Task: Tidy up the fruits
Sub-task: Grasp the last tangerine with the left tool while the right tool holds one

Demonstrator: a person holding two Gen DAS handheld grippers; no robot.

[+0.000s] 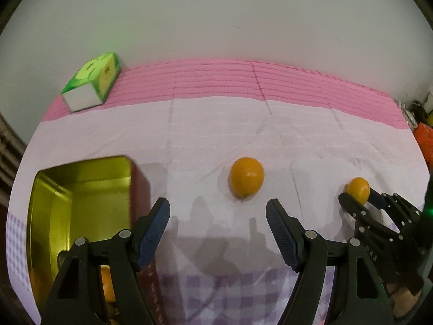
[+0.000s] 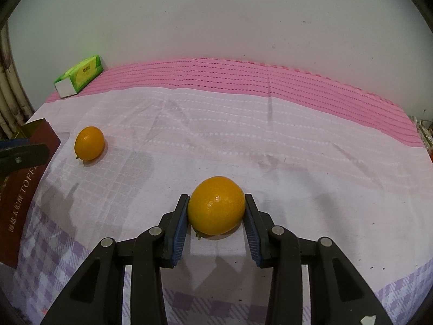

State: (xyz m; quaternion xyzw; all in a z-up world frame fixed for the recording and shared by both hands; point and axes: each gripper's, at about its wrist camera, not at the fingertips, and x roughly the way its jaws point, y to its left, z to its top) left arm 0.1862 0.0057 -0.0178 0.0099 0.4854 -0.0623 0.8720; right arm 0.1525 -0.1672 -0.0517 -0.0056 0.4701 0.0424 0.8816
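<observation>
My right gripper (image 2: 216,211) is shut on an orange (image 2: 216,205) that rests on the cloth; the same orange (image 1: 357,189) and gripper (image 1: 360,199) show at the right of the left wrist view. A second orange (image 1: 246,177) lies on the cloth just ahead of my open, empty left gripper (image 1: 217,224); it also shows in the right wrist view (image 2: 89,143). An open gold-lined tin (image 1: 81,189) with dark red sides stands at the left, with another orange (image 1: 107,284) inside it behind my left finger.
A green tissue box (image 1: 92,85) sits at the far left on the pink mat (image 1: 243,78), by the white wall. The tin's red side (image 2: 19,197) shows at the left of the right wrist view. Clutter (image 1: 425,135) lies beyond the table's right edge.
</observation>
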